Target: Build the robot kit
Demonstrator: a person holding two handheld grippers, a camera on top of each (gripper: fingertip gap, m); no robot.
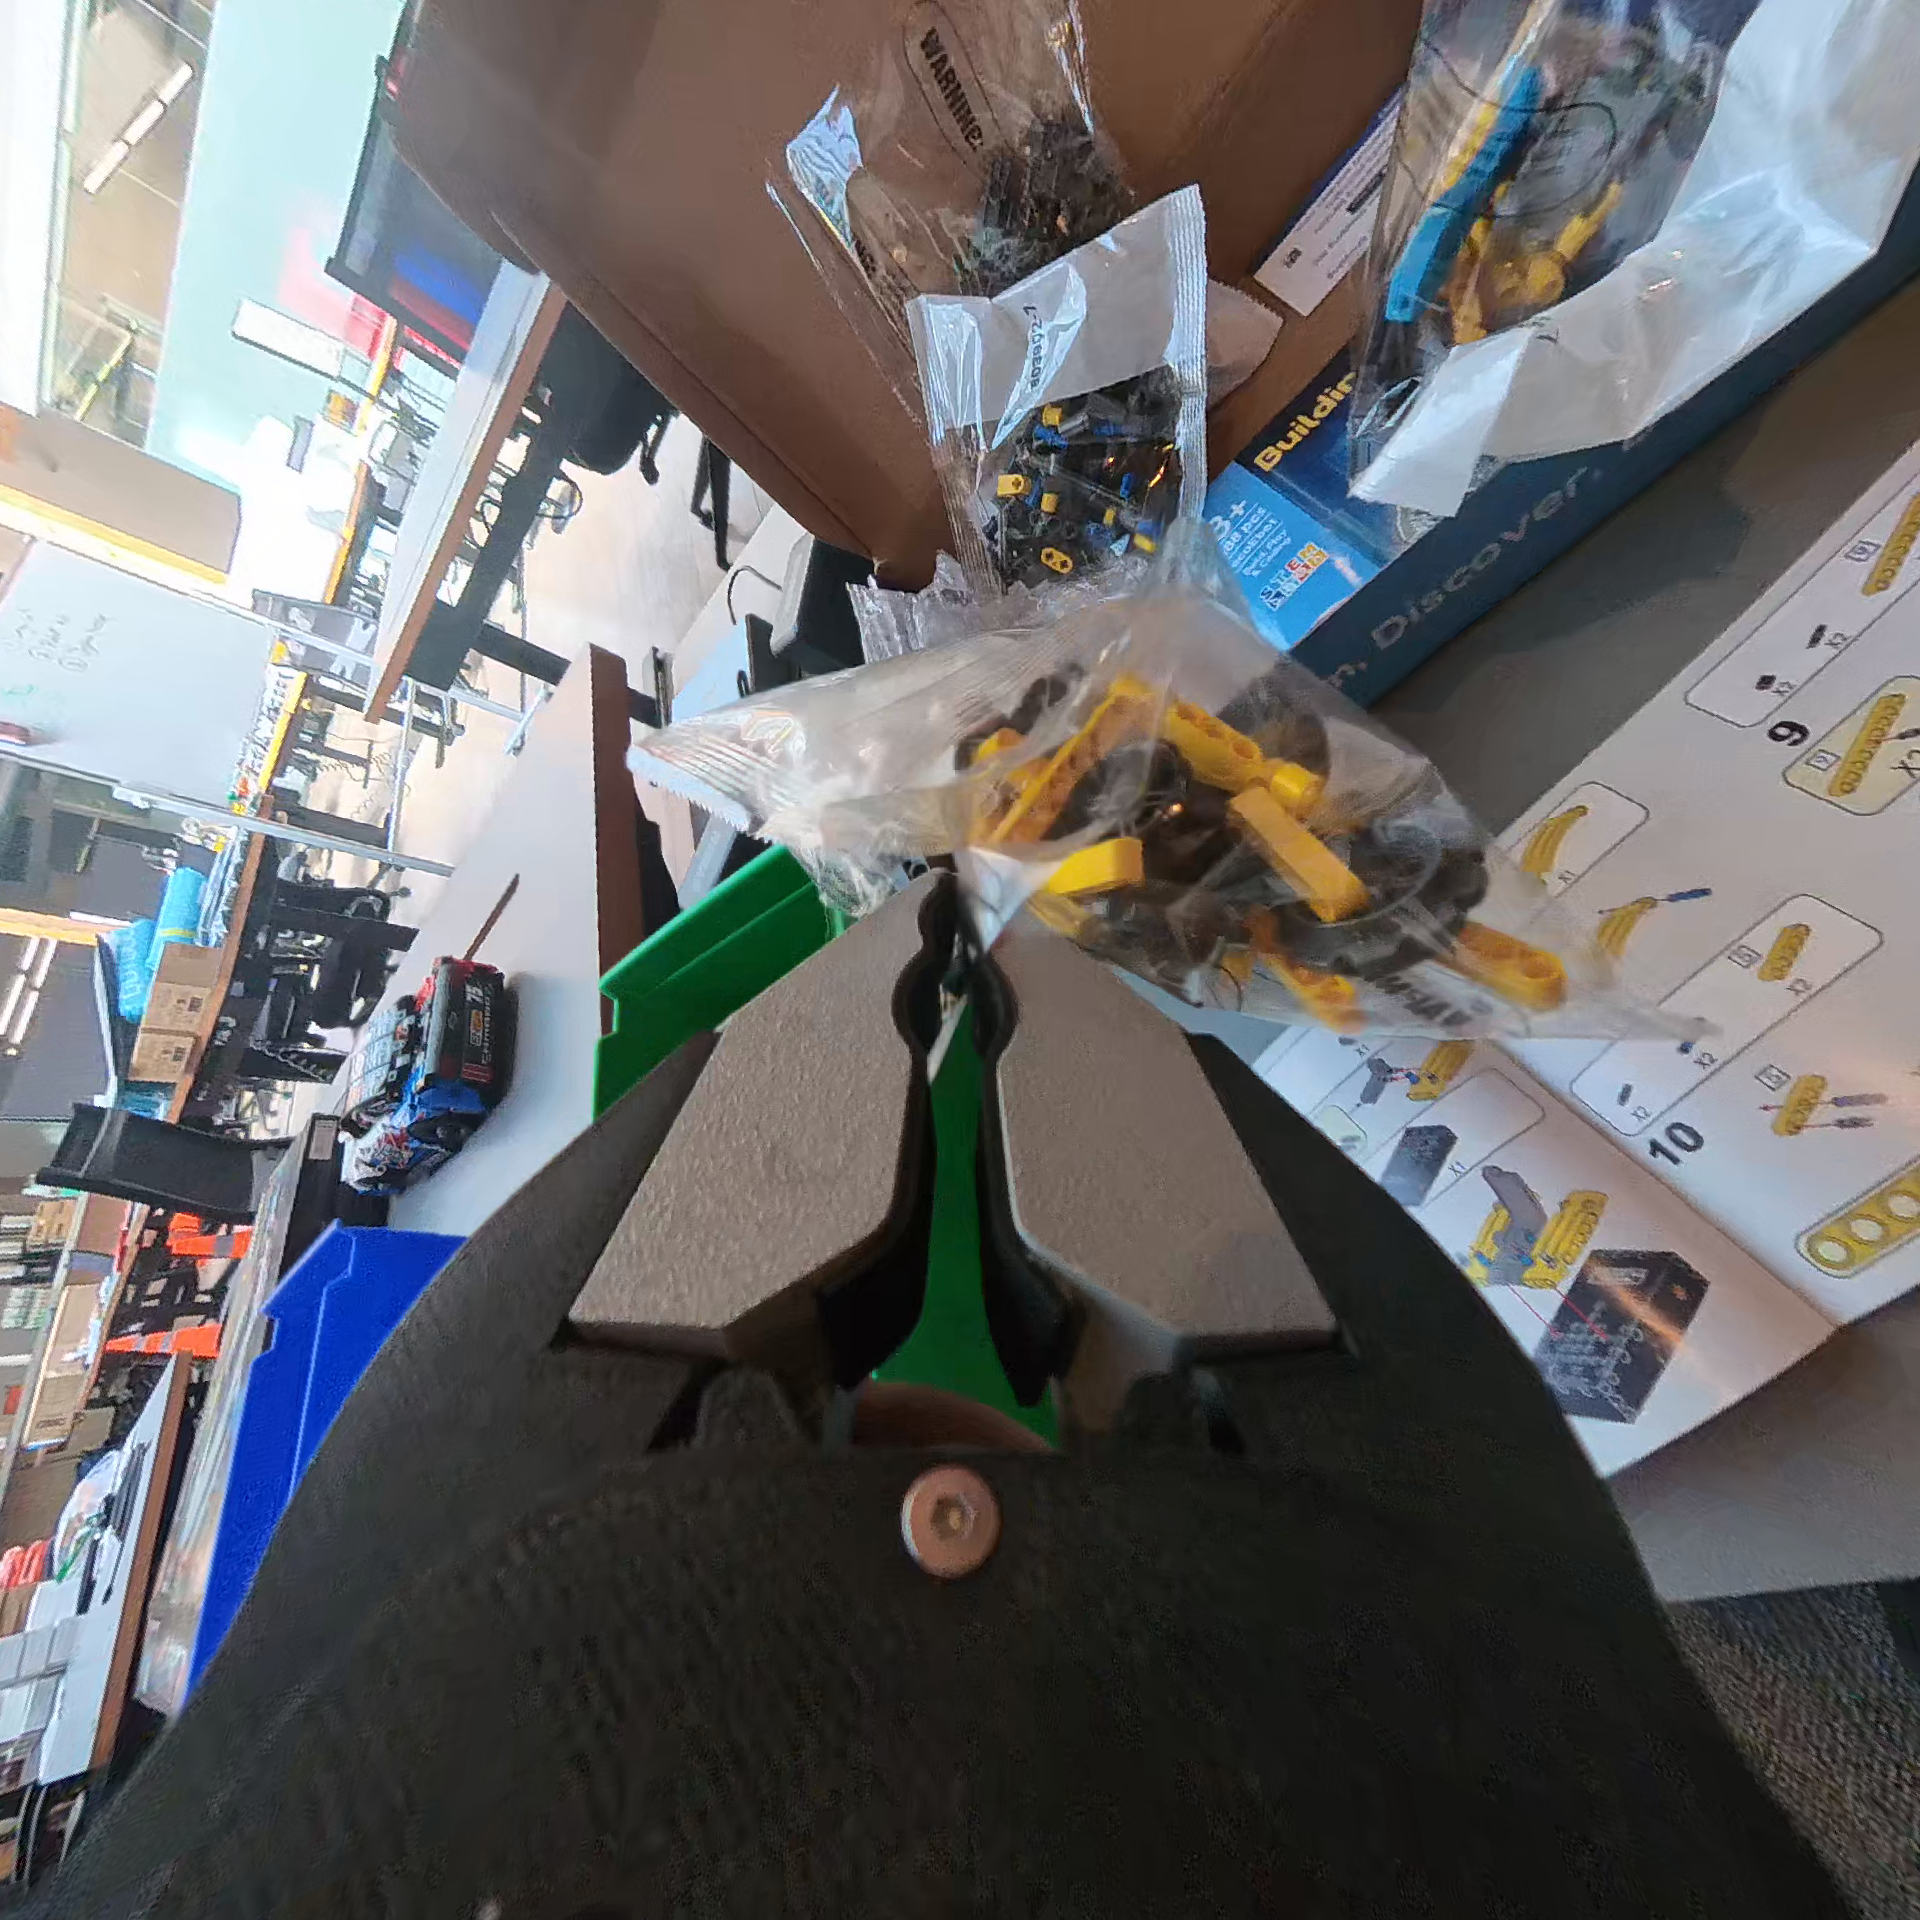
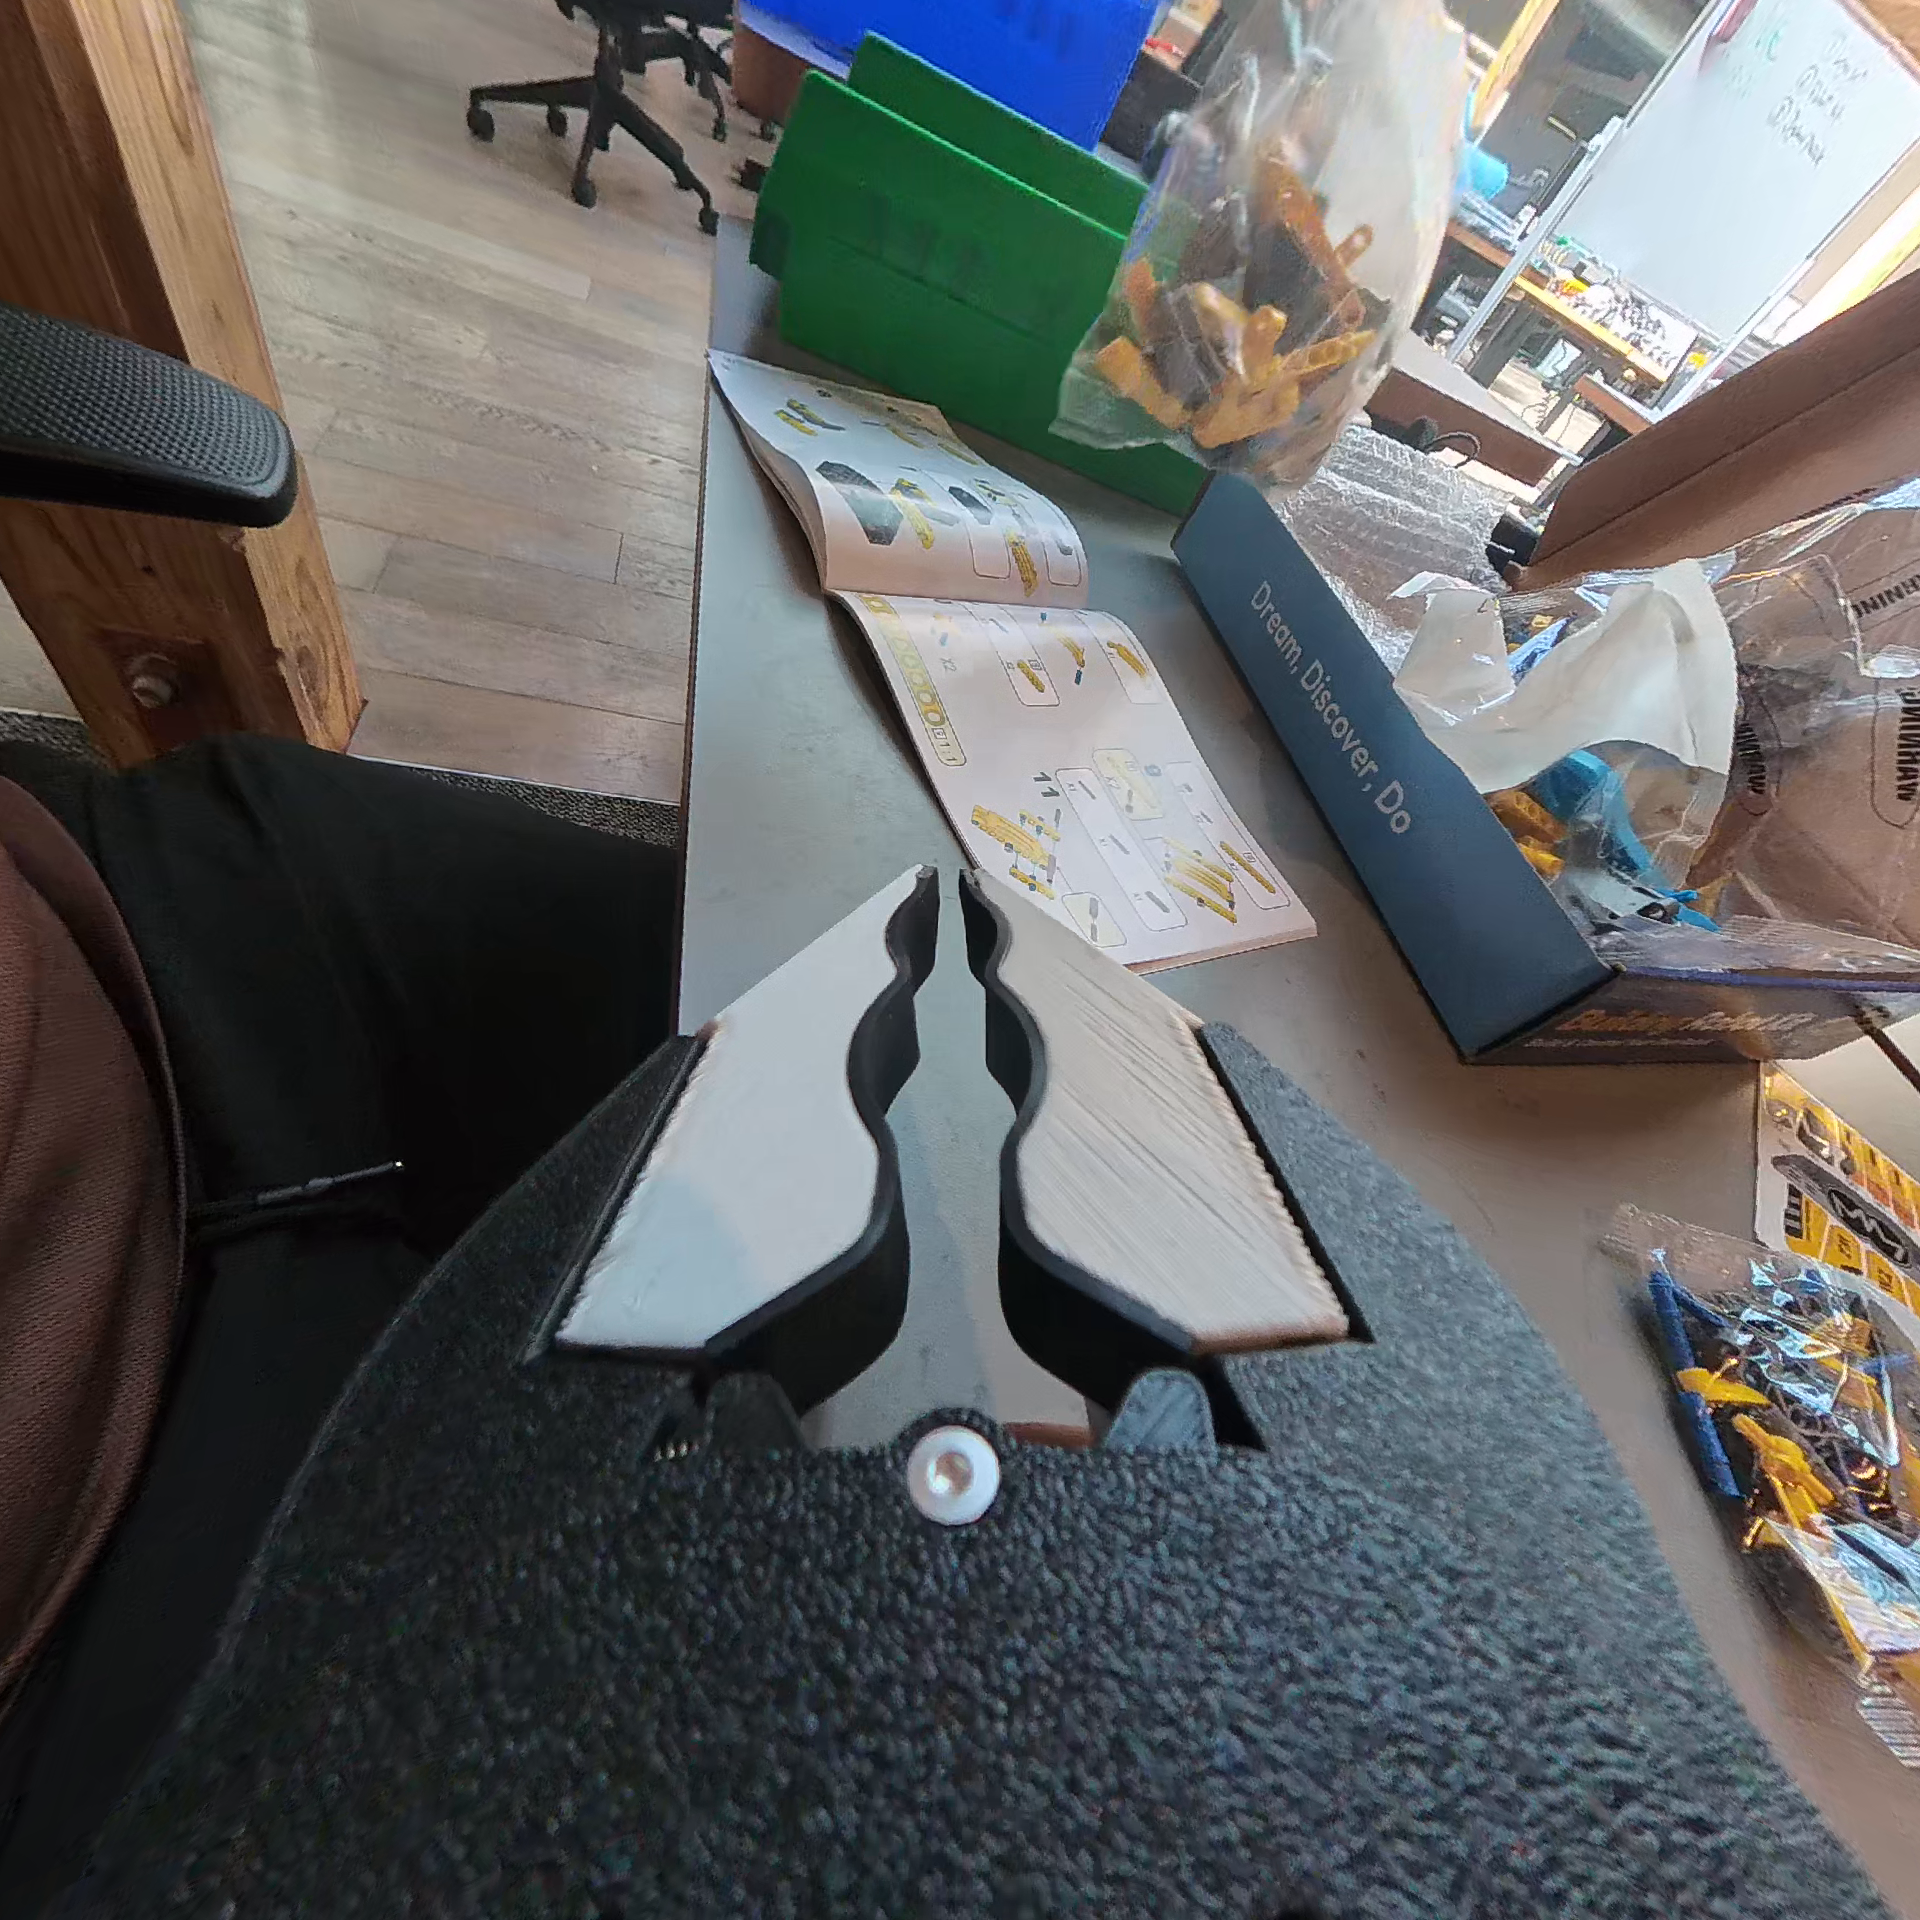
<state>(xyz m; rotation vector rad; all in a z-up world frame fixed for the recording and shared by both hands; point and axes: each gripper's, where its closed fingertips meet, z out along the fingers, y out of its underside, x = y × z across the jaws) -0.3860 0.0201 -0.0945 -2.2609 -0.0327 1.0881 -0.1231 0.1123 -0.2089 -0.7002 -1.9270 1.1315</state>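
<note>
Open workshop room, wood-look floor, whiteboard (image 2: 1756, 156) far back; grey table (image 2: 790, 727) carries everything. Nearest in the right wrist view: right hand-held gripper (image 2: 948, 883) over the table's near edge, fingers nearly together with a thin gap, nothing between them. Just right of it a small clear bag of blue and yellow parts (image 2: 1787, 1455) lies flat on the table. Beyond, an open instruction booklet (image 2: 1039, 727) lies flat, spine running across the table. Right of the booklet a dark blue box (image 2: 1382, 769) holds loose clear bags with blue and yellow pieces. Green bins (image 2: 935, 239) stand behind the booklet, a blue bin (image 2: 987, 42) behind those; contents of the bins not visible. A brown cardboard box (image 2: 1766, 416) sits far right.

Left hand-held gripper (image 1: 961, 914) clamped on a corner of a clear bag of yellow and black parts (image 1: 1174, 852). Bag is in the air above the booklet and box, directly ahead of the fingertips. In the right wrist view its long axis is roughly vertical, the parts bunched at the lower end. More parts bags (image 1: 1070, 457) lean against the cardboard box beyond it.
</note>
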